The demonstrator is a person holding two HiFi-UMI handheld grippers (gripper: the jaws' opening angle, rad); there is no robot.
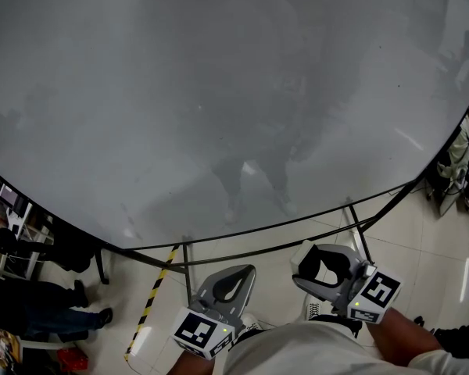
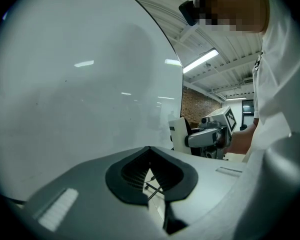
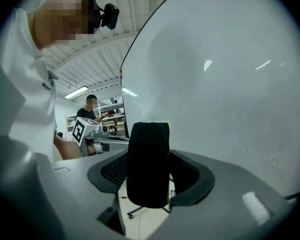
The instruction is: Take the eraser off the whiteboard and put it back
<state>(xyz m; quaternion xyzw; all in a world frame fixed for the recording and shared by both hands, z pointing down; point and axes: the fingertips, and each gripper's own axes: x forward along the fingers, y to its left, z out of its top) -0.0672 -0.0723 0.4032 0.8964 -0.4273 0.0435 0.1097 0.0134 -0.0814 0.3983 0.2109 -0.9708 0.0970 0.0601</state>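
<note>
The 1 eraser is off the whiteboard. It is standing upright between the jaws of the right hand-held gripper, its black felt face turned toward that gripper's camera. The jaws are spreading wide around it, and their dark pads are pinching it on both sides. From the head view, the eraser is showing a white back and is hanging just below the whiteboard's lower edge, near the board but apart from it.

The left hand-held gripper is sitting beside the right one. Its jaws are pressed together at the tips, leaving only a loop-shaped gap with nothing in it (floor is showing through the opening). That makes 2 hand-held grippers, left and right, each carrying 1 marker cube, left and right.

There is 1 whiteboard, large and wiped, standing on a black frame over a pale tiled floor. 1 yellow-and-black striped strip is running across that floor. In the right gripper view, 1 person in a black shirt is standing far behind the board.
</note>
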